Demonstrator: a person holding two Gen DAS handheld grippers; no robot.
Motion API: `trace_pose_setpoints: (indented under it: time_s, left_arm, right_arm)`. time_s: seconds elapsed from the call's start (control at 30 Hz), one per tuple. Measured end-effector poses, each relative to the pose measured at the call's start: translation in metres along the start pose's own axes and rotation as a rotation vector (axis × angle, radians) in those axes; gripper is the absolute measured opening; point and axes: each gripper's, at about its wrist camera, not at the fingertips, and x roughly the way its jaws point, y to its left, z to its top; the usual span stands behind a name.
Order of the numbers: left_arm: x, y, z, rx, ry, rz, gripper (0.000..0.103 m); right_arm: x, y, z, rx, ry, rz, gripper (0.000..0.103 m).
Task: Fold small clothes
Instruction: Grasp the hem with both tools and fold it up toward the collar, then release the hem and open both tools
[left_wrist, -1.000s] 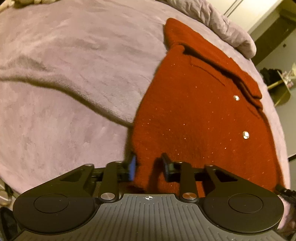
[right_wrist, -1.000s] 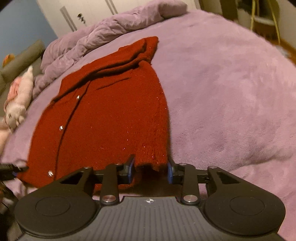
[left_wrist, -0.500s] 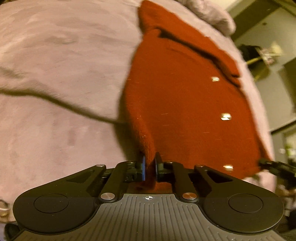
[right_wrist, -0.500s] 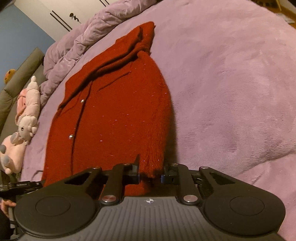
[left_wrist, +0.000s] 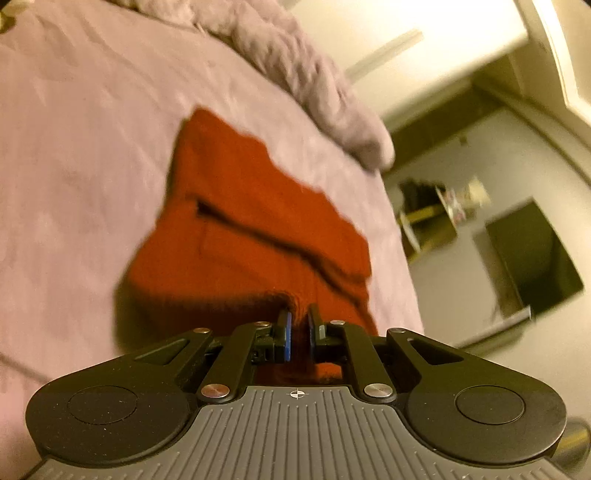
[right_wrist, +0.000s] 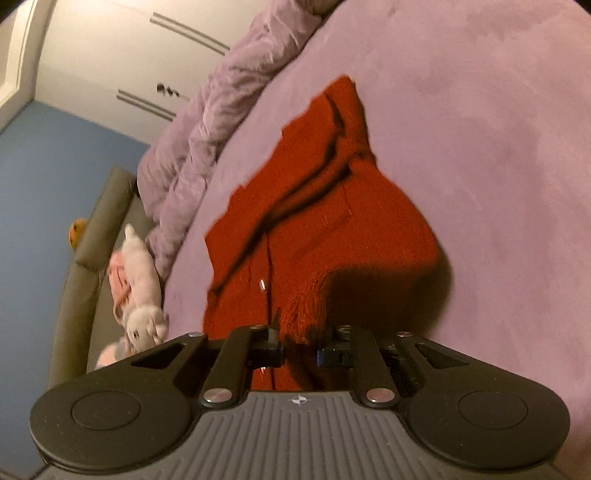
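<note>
A small red knitted cardigan (left_wrist: 255, 221) lies on a lilac blanket (left_wrist: 81, 155). My left gripper (left_wrist: 299, 321) is shut on its bottom hem and holds that edge lifted off the bed, folded up toward the collar end. In the right wrist view the cardigan (right_wrist: 332, 206) shows a silver button near the placket. My right gripper (right_wrist: 299, 328) is shut on the other bottom corner of the hem, also raised. The lifted cloth casts a dark shadow on the part below.
A bunched lilac duvet (left_wrist: 317, 88) lies at the far end of the bed. A plush toy (right_wrist: 136, 291) leans on a grey bed frame (right_wrist: 88, 258) at the left. A shelf with small items (left_wrist: 439, 214) and a dark screen (left_wrist: 535, 254) stand beyond the bed's right edge.
Both grippers closed on the hem corners and lifted them up and forward toward the collar. The lower half of the cardigan has risen off the blanket.
</note>
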Motion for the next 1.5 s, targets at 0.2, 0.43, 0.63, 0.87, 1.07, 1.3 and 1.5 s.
trace_pose_setpoints:
  time_s: [0.2,0.43,0.63,0.87,1.07,1.3,1.5]
  left_arm:
    - [0.02,0.024,0.038,-0.093,-0.109,0.088,0.01]
    - [0.045,0.056,0.061,-0.144,-0.147,0.225,0.01]
    - [0.068,0.073,0.067,-0.14,-0.142,0.309,0.01]
    - [0.067,0.087,0.072,-0.226,-0.185,0.282,0.013]
    - [0.044,0.056,0.063,0.097,-0.215,0.331,0.026]
    - [0.082,0.024,0.035,0.419,-0.015,0.384,0.057]
    - [0.113,0.026,0.036,0.453,0.055,0.399,0.067]
  right_arm:
    - [0.031,0.0,0.042,0.018,-0.073,-0.042,0.012]
    - [0.07,-0.01,0.07,0.016,-0.15,-0.175,0.012]
    - [0.097,-0.018,0.083,-0.039,-0.165,-0.267,0.012]
    - [0.091,-0.036,0.095,0.043,-0.215,-0.158,0.038]
    - [0.068,-0.006,0.063,-0.292,-0.233,-0.2,0.047]
    - [0.132,0.075,-0.013,-1.006,-0.112,-0.367,0.046]
    - [0.182,0.1,-0.035,-1.303,-0.034,-0.364,0.047]
